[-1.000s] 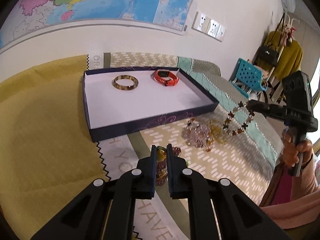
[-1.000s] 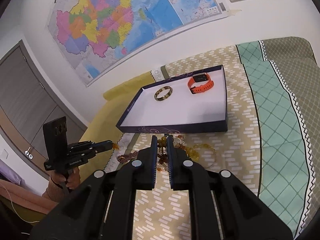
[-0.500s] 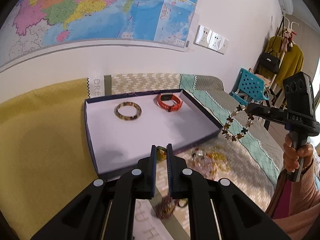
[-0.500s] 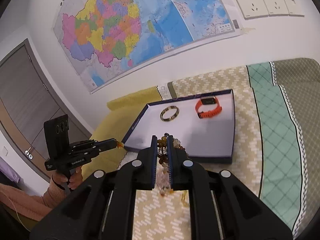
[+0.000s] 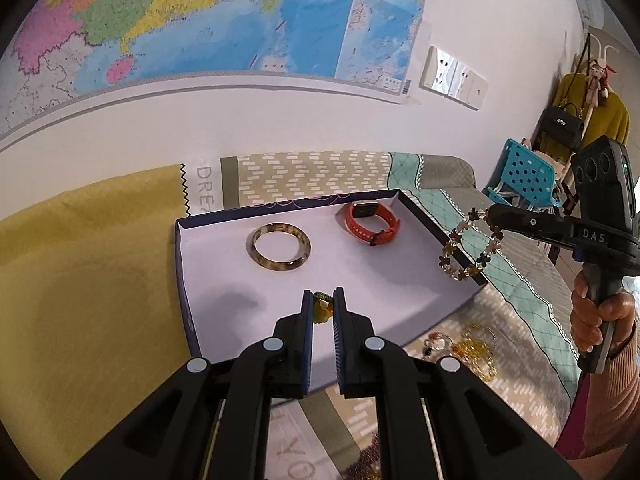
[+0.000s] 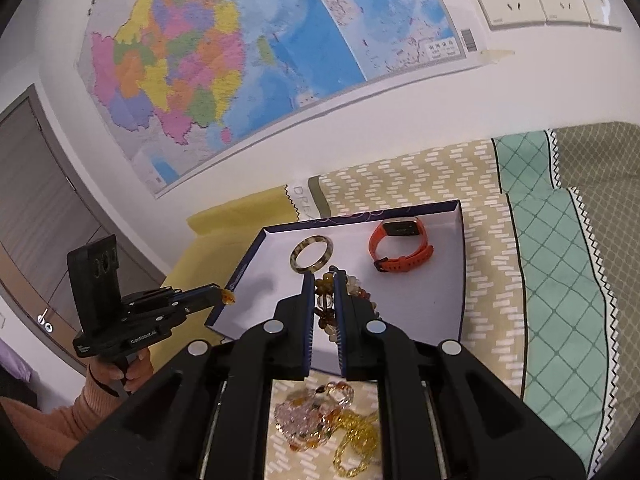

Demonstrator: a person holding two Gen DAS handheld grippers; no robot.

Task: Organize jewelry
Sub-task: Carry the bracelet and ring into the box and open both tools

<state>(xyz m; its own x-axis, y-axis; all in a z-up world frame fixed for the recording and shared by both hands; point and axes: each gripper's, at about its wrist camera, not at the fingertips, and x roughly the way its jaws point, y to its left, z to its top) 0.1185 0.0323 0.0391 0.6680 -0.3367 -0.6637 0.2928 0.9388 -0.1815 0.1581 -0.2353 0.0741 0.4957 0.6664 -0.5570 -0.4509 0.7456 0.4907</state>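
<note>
Looking along the left gripper (image 5: 321,307), its fingers are pinching a small yellow-and-green beaded piece (image 5: 321,309) over the near part of a shallow dark-rimmed tray (image 5: 182,280) with a white floor. Farther in the tray lie a tortoiseshell bangle (image 5: 279,252) and, to its right, an orange watch (image 5: 372,227), well apart from each other. At the right, the right gripper (image 5: 493,216) hangs over the tray's right edge, its fingers closed on a flower-bead bracelet (image 5: 469,250) that dangles as a loop. A hand (image 5: 596,322) in a pink sleeve grips its handle. On the patterned bedspread (image 5: 312,176) near the tray's right corner sits a heap of gold and clear jewelry (image 5: 468,348).

From the right wrist camera, the right gripper (image 6: 321,294) has its fingers pinching the flower-bead bracelet (image 6: 325,286), whose beads spill down and right over the tray's (image 6: 462,264) near half. Just beyond the fingertips lies the bangle (image 6: 311,255), with the watch (image 6: 402,246) to its right. At the left, the left gripper (image 6: 224,295) points toward the tray's left rim, an amber-yellow bead showing at its closed tip. The loose heap (image 6: 328,420) lies on the bedspread (image 6: 560,280) nearer than the tray, below the gripper.
</note>
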